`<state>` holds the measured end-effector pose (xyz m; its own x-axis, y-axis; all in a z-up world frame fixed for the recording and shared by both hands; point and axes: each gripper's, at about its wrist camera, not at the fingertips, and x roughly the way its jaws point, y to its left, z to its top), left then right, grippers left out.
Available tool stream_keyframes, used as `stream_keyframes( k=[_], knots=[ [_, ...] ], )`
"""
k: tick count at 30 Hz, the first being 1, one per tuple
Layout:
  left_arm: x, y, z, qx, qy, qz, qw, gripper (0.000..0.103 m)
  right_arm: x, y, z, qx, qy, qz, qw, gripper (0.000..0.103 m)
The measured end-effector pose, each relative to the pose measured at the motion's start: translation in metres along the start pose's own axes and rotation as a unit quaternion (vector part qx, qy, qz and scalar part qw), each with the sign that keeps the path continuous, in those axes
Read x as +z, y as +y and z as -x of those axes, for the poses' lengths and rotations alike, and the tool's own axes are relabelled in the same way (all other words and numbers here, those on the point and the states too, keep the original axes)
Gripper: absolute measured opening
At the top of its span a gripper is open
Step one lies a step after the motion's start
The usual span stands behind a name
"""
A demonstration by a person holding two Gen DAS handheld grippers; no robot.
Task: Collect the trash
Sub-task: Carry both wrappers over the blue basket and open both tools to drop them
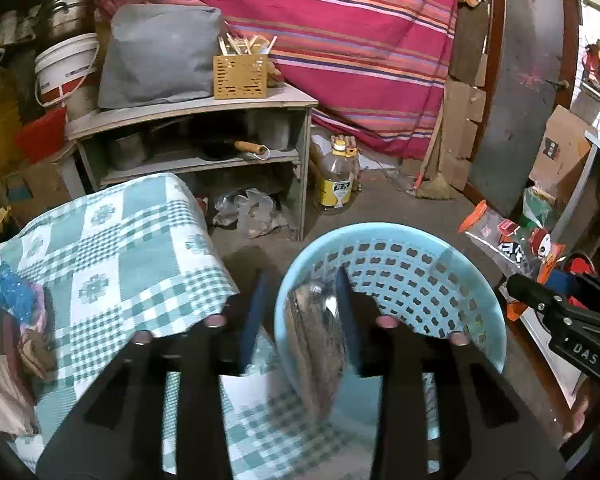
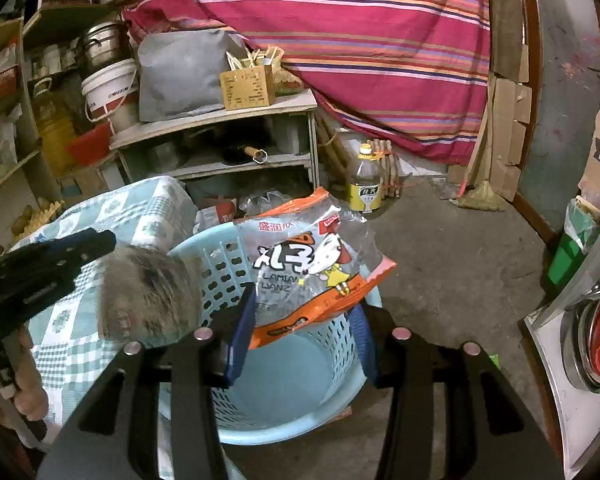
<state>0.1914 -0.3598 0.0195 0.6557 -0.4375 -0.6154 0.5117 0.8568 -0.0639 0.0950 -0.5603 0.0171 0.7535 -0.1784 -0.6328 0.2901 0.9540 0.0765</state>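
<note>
Cluttered storeroom: grey concrete floor [image 2: 440,264], striped red cloth [image 1: 360,40] behind a shelf unit [image 1: 196,120]. Beside the checked tablecloth's [image 1: 112,248] edge stands a blue basket [image 2: 284,408]. Right gripper [image 2: 300,320] clamps a noodle wrapper [image 2: 312,268] above it; left gripper [image 1: 300,312] stands released, a blurred grey wrapper [image 1: 316,344], seemingly loose, at the basket's rim.

A grey wrapper [image 1: 316,344] blurs over the basket [image 1: 452,248].
</note>
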Motion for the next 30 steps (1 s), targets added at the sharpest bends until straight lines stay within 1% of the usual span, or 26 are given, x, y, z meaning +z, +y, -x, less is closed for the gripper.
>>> stream_keyframes(
  k=[2, 5, 9, 11, 13, 16, 19, 22, 23, 24, 26, 30],
  knots=[
    [-0.001, 0.006, 0.006, 0.008, -0.009, 0.003, 0.9999, 0.053, -0.001, 0.001, -0.001, -0.002, 0.001, 0.002, 1.000, 0.045],
    [-0.001, 0.019, 0.018, 0.024, -0.021, 0.010, 0.9994, 0.067, -0.003, 0.001, -0.003, 0.000, 0.002, -0.001, 1.000, 0.045],
    [0.000, 0.033, 0.036, 0.047, -0.032, 0.012, 0.9983, 0.076, -0.002, 0.003, -0.007, 0.002, 0.005, -0.002, 1.000, 0.045],
    [0.002, 0.041, 0.046, 0.061, -0.042, 0.014, 0.9972, 0.082, -0.002, 0.006, -0.010, 0.002, 0.006, 0.000, 1.000, 0.045],
    [0.004, 0.050, 0.054, 0.071, -0.049, 0.018, 0.9961, 0.085, -0.002, 0.008, -0.014, 0.003, 0.005, 0.003, 1.000, 0.045],
    [0.007, 0.064, 0.063, 0.076, -0.052, 0.029, 0.9954, 0.088, -0.002, 0.012, -0.022, -0.001, 0.010, 0.007, 1.000, 0.046],
    [0.008, 0.076, 0.073, 0.083, -0.058, 0.032, 0.9943, 0.089, -0.001, 0.015, -0.031, -0.008, 0.013, 0.005, 1.000, 0.049],
    [0.008, 0.088, 0.080, 0.092, -0.064, 0.039, 0.9929, 0.092, -0.001, 0.016, -0.037, -0.017, 0.015, 0.001, 1.000, 0.063],
    [0.007, 0.092, 0.081, 0.093, -0.064, 0.043, 0.9926, 0.092, -0.001, 0.016, -0.040, -0.020, 0.015, -0.003, 1.000, 0.073],
    [0.007, 0.097, 0.082, 0.094, -0.064, 0.047, 0.9924, 0.092, -0.001, 0.016, -0.042, -0.022, 0.016, -0.006, 1.000, 0.079],
    [0.005, 0.106, 0.085, 0.097, -0.064, 0.053, 0.9919, 0.093, -0.003, 0.017, -0.046, -0.025, 0.024, -0.011, 0.999, 0.080],
    [0.000, 0.124, 0.092, 0.106, -0.064, 0.061, 0.9905, 0.095, -0.006, 0.020, -0.047, -0.035, 0.030, -0.014, 0.999, 0.088]
  ],
)
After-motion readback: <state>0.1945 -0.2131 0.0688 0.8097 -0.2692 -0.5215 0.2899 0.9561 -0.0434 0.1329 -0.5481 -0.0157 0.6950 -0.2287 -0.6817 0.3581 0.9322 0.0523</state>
